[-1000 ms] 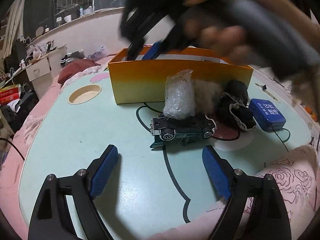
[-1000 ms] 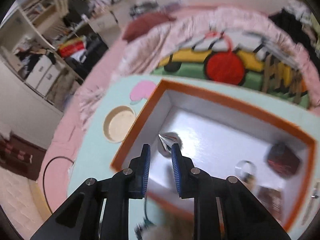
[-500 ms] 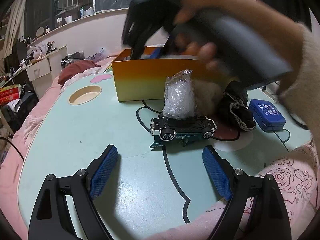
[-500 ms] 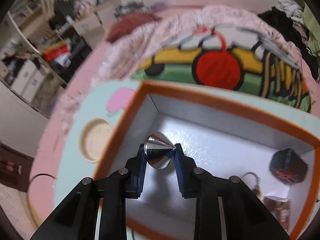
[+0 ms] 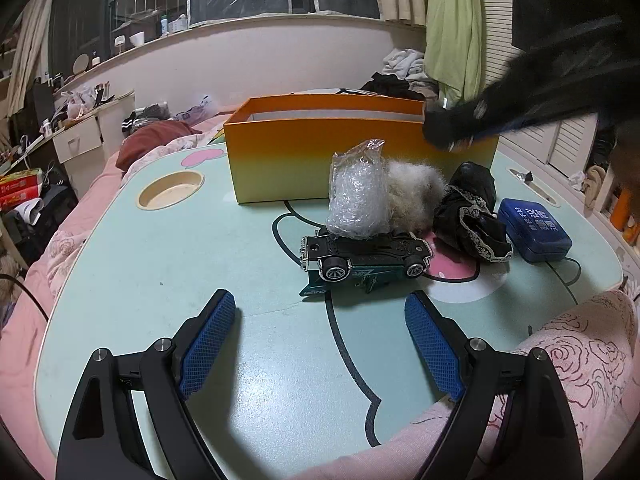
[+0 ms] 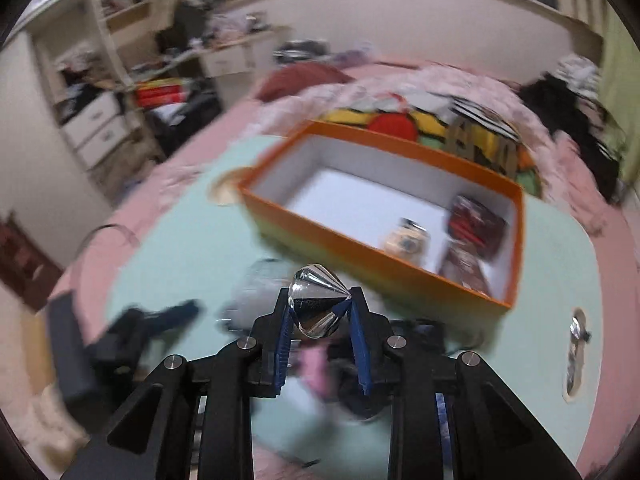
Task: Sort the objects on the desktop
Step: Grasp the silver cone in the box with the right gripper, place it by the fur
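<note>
A cluttered bedroom surrounds a pale green lap table set on pink bedding, with drawers and shelves along the far wall. On the table stands an orange box, open at the top, and in front of it a small heap: a toy car lying on its side with its wheels toward the camera, a clear plastic bag propped upright against it, a tuft of pale fluff, a black lace-trimmed cloth and a blue case. The left gripper hangs low over the near edge of the table with its blue pads spread wide and nothing between them; the car sits just ahead of it, its long axis running across the gap between the pads. The right gripper is clamped on a shiny cone, tip pointing forward and up. In the right wrist view the box lies ahead and a little to the right, at a lower level, with a few small items in its right end and white floor bare at the left. That view is motion-blurred, so the cone's exact height over the table is hard to judge. The cone looks to be outside the box, over the heap, so the drop probably needs a forward reach past the near wall. The left gripper is the nearer one to the car.
</note>
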Demonstrator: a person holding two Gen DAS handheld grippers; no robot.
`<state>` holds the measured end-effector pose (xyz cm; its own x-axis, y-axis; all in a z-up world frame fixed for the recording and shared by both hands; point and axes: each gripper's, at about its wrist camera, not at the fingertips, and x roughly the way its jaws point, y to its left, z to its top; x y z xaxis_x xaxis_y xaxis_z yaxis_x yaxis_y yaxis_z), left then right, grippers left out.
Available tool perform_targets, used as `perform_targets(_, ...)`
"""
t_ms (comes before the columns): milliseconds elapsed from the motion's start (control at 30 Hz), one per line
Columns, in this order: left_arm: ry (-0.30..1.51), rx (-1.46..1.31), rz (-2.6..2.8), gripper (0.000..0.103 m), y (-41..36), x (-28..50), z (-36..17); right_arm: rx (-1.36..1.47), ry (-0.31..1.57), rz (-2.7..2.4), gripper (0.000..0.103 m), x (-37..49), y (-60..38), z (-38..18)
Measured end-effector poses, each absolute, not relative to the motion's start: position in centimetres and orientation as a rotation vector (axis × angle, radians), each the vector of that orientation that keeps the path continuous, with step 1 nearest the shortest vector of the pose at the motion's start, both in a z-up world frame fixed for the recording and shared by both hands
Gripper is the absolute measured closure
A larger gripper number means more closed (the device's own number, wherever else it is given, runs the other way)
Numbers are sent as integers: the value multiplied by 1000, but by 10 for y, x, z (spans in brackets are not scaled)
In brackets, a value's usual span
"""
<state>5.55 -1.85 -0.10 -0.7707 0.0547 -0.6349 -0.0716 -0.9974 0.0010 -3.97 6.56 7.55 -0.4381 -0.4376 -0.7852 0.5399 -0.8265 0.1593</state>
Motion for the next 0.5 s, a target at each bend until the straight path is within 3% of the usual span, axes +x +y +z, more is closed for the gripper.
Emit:
perform_targets(133,39,-1036,2894,16,-18,55,-1,1345,130,-2281,77,-67,73,37)
perform_targets(267,39,-1035,2894,16,-20,57,-1,1277,-22,-2267,75,-63,91,48)
perform_targets(333,39,-1035,2895,16,-20,57,-1,1185,-45,-2305,68,-50,99,64)
perform_targets(400,38,-1035,2895,16,-20,57,-1,1057,-38,-2394,48,-27,109,83)
perform_targets(500,39,-1035,2895,16,-20,57,-1,967,-30,-2403,43,8,118,89)
